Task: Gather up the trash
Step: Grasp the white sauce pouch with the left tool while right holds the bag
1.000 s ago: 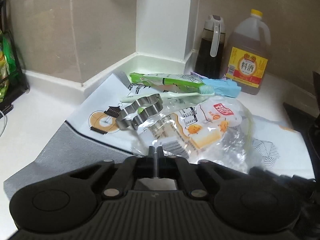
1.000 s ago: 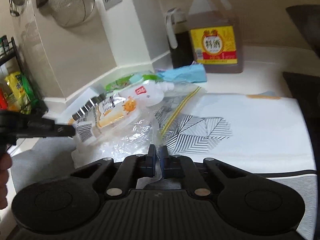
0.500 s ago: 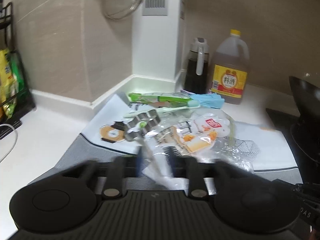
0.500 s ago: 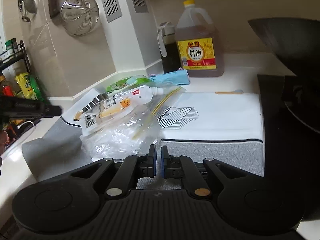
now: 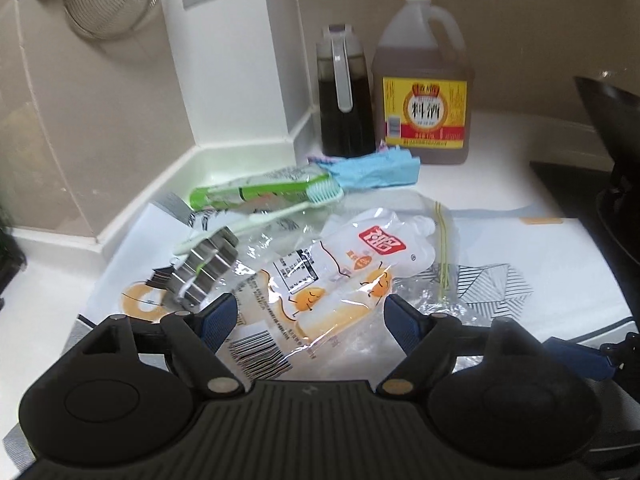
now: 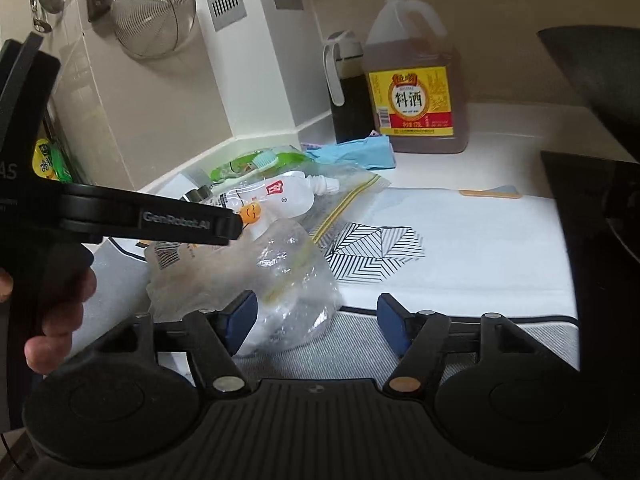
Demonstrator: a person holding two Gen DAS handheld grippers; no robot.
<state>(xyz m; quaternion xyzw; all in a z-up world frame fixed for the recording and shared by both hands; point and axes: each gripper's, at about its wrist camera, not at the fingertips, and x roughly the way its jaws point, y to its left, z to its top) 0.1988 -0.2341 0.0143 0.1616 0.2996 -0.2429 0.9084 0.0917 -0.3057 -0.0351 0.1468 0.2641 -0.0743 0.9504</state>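
- Left tool (image 5: 310, 320): jaws spread wide, having just been opening. The near end of the printed snack wrapper (image 5: 340, 276) lies between the blue pads (image 5: 218, 320); neither pad presses on it.
- Right tool (image 6: 316, 318): jaws also spread, having just been opening. The clear plastic bag (image 6: 280, 276) bulges into the gap against the left-side pad (image 6: 240, 314); the other pad stands apart from it. No grip on it.
- In the right wrist view, a hand (image 6: 48, 320) holds the black body of the left tool, whose arm reaches across above the wrapper.
- Trash location: wrapper and clear bag sit heaped together on a patterned mat (image 6: 460, 248) spread over the white surface (image 5: 500, 152), directly ahead of both tools.
- Just beside the wrapper, on its left: a metal cookie cutter (image 5: 204, 268), resting on edge.
- Beyond the cutter: a pale green toothbrush (image 5: 280, 210), lying across a green-and-clear packet (image 5: 256, 190).
- Further back: a crumpled blue glove (image 5: 372, 170), touching the packet's far end.
- Against the wall: a dark liquid dispenser (image 5: 344, 96) and a large cooking wine jug (image 5: 424, 92) with a yellow label, side by side.
- On the wall at upper left: a wire strainer (image 6: 154, 20), hanging.
- At the right edge: a dark wok (image 5: 612, 120), partly in view.
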